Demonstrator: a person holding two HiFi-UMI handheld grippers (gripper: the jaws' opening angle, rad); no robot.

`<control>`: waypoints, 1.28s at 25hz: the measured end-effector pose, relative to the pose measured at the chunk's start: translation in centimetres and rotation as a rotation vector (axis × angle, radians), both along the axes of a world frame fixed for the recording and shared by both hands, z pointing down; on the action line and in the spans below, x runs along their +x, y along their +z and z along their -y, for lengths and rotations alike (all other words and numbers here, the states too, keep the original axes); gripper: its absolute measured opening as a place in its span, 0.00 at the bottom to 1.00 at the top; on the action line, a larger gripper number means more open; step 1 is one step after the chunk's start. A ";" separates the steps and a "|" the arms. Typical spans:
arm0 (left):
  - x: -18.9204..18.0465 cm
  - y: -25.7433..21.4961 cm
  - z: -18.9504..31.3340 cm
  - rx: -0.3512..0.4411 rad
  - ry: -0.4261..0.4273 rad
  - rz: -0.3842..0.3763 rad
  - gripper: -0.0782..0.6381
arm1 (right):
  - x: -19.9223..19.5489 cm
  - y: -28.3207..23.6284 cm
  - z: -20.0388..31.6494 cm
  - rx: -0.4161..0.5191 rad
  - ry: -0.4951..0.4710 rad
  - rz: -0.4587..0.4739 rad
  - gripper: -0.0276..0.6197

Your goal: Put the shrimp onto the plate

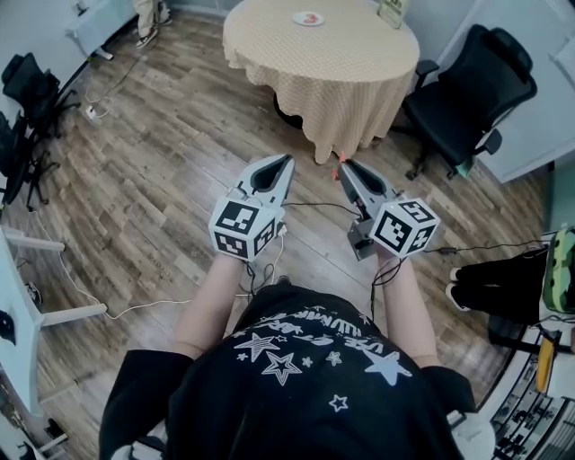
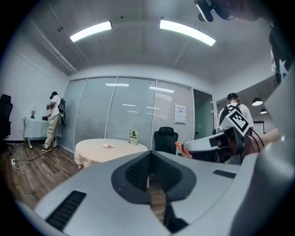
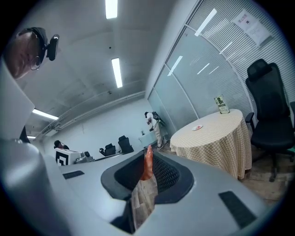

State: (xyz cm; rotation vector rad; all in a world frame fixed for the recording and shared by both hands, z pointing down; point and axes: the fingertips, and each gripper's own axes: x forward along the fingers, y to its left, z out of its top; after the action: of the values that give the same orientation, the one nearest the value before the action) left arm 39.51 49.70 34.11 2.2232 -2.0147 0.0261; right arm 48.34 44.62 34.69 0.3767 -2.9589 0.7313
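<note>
An orange shrimp [image 3: 147,163] is pinched at the tip of my right gripper [image 1: 342,165], which is shut on it; the shrimp [image 1: 341,160] shows as a small orange speck in the head view and sticks out of the jaws [image 2: 179,148] in the left gripper view. My left gripper [image 1: 287,161] is shut with nothing in it, side by side with the right one, above the wooden floor. The white plate [image 1: 308,18] lies far ahead on the round table [image 1: 350,63] with a checked cloth. The plate [image 3: 197,127] looks small and distant in the right gripper view.
A black office chair [image 1: 467,90] stands right of the table. A green sign card [image 1: 393,11] sits on the table's far side. Cables run over the floor [image 1: 135,180]. A person [image 2: 54,120] stands at the far left wall by a small table.
</note>
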 end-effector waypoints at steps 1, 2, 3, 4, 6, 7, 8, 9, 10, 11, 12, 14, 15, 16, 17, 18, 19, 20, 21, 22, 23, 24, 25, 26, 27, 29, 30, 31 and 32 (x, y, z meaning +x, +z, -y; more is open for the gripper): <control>-0.2 0.1 -0.1 -0.001 0.001 -0.001 0.12 | -0.1 0.1 0.0 -0.007 0.011 0.002 0.12; -0.4 0.2 -0.3 -0.003 0.001 -0.003 0.12 | -0.2 0.1 0.1 -0.015 0.023 0.004 0.12; -0.7 0.2 -0.4 -0.004 0.000 -0.004 0.12 | -0.3 0.2 0.2 -0.023 0.033 0.005 0.12; -1.0 0.3 -0.4 -0.005 -0.002 -0.005 0.12 | -0.4 0.3 0.4 -0.029 0.041 0.007 0.12; -1.7 0.5 -0.6 -0.004 -0.004 -0.009 0.12 | -0.7 0.4 0.6 -0.036 0.052 0.014 0.12; -2.1 0.5 -0.6 -0.004 -0.004 -0.010 0.12 | -0.9 0.4 0.7 -0.039 0.058 0.018 0.12; -2.4 0.5 -0.6 -0.004 -0.004 -0.011 0.12 | -1.0 0.4 0.8 -0.042 0.063 0.022 0.12; -2.7 0.5 -0.6 -0.005 -0.003 -0.012 0.12 | -1.1 0.3 0.9 -0.044 0.068 0.026 0.12; -2.9 0.6 -0.6 -0.005 -0.001 -0.011 0.12 | -1.2 0.2 1.0 -0.045 0.074 0.031 0.12; -3.1 0.6 -0.6 -0.005 0.000 -0.010 0.12 | -1.3 0.2 1.1 -0.045 0.080 0.035 0.12; -3.4 0.7 -0.5 -0.005 -0.001 -0.010 0.12 | -1.4 0.2 1.2 -0.048 0.086 0.039 0.12; -4.1 1.0 -0.4 -0.011 -0.009 -0.015 0.12 | -1.5 0.6 1.3 -0.061 0.091 0.042 0.12; -4.3 1.2 -0.3 -0.015 -0.012 -0.021 0.12 | -1.5 0.7 1.4 -0.065 0.093 0.041 0.12; -4.5 1.4 -0.2 -0.019 -0.013 -0.025 0.12 | -1.6 0.8 1.6 -0.068 0.095 0.040 0.12; -4.5 1.6 -0.1 -0.023 -0.013 -0.026 0.12 | -1.7 1.0 1.9 -0.071 0.099 0.039 0.12; -4.6 1.6 0.1 -0.026 -0.012 -0.023 0.12 | -1.8 1.1 2.5 -0.076 0.104 0.041 0.12; -4.7 1.7 0.5 -0.027 -0.015 -0.019 0.12 | -1.9 1.3 3.2 -0.084 0.110 0.046 0.12; -5.0 1.6 0.9 -0.027 -0.020 -0.016 0.12 | -2.2 1.4 4.1 -0.092 0.115 0.051 0.12; -5.3 1.6 1.4 -0.027 -0.028 -0.014 0.12 | -2.5 1.4 4.9 -0.099 0.116 0.057 0.12; -5.7 1.6 1.9 -0.028 -0.037 -0.012 0.12 | -3.0 1.4 5.8 -0.104 0.112 0.063 0.12; -6.1 1.7 2.4 -0.030 -0.047 -0.009 0.12 | -3.6 1.5 6.6 -0.109 0.105 0.069 0.12; -6.6 1.9 3.0 -0.034 -0.056 -0.006 0.12 | -4.2 1.6 7.4 -0.114 0.096 0.074 0.12; -7.0 2.0 3.7 -0.040 -0.066 -0.003 0.12 | -4.9 1.8 8.3 -0.120 0.084 0.078 0.12; -7.5 2.2 4.4 -0.045 -0.076 -0.002 0.12 | -5.5 2.0 9.1 -0.126 0.073 0.082 0.12; -8.0 2.4 5.2 -0.050 -0.086 -0.001 0.12 | -6.1 2.1 10.1 -0.132 0.063 0.084 0.12; -9.1 2.4 6.9 -0.057 -0.107 0.000 0.12 | -7.2 2.1 12.2 -0.133 0.046 0.086 0.12; -9.6 2.4 7.9 -0.060 -0.118 -0.002 0.12 | -7.7 2.1 13.3 -0.133 0.039 0.086 0.12; -10.0 2.4 8.9 -0.061 -0.127 -0.002 0.12 | -8.1 2.1 14.4 -0.137 0.032 0.086 0.12; -10.4 2.4 9.9 -0.063 -0.137 -0.001 0.12 | -8.5 2.3 15.5 -0.142 0.025 0.083 0.12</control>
State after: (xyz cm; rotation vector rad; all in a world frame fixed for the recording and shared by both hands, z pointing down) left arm 29.10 39.80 36.54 2.0433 -2.1298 0.0726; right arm 39.83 29.14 36.94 0.3826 -2.9597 0.9768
